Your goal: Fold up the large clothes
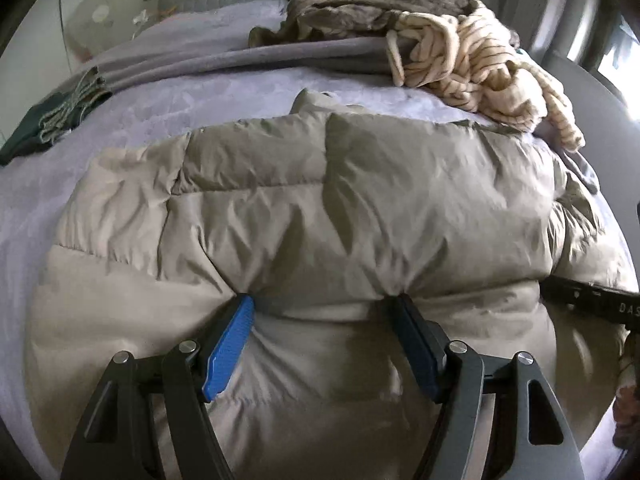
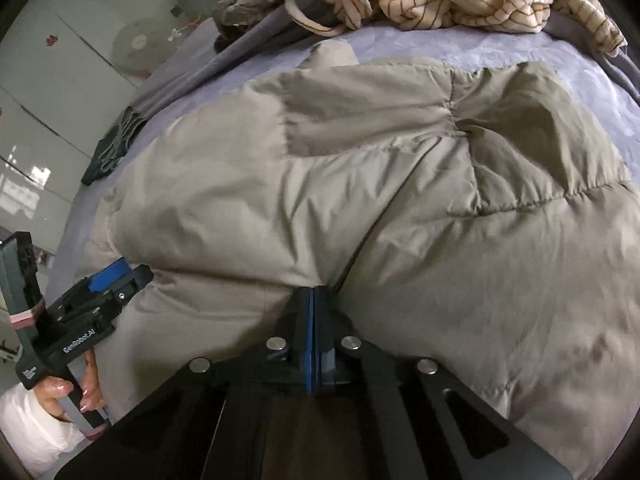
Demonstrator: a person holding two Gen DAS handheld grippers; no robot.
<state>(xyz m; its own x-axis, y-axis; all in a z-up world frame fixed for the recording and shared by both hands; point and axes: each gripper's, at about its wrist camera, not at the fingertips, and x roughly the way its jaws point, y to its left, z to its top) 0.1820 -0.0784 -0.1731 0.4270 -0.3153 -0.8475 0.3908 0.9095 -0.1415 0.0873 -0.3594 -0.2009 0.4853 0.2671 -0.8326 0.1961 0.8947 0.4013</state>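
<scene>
A puffy beige down jacket [image 1: 320,200] lies spread across a lavender bed sheet [image 1: 200,96]. My left gripper [image 1: 320,300] digs into its near edge, and a thick bulge of padding fills the gap between the blue pads, which press on it from both sides. The right wrist view shows that left gripper [image 2: 120,272] at the jacket's [image 2: 360,180] left edge, held by a hand [image 2: 72,396]. My right gripper [image 2: 314,290] has its pads together, with the jacket's creases converging at the tips as if a thin fold is pinched there.
A cream striped blanket [image 1: 480,60] and a brown-grey cloth [image 1: 360,8] are heaped at the far side of the bed. A grey blanket [image 1: 240,60] lies folded across it. A dark green garment [image 1: 48,120] sits at the left edge. A fan [image 1: 96,12] stands beyond.
</scene>
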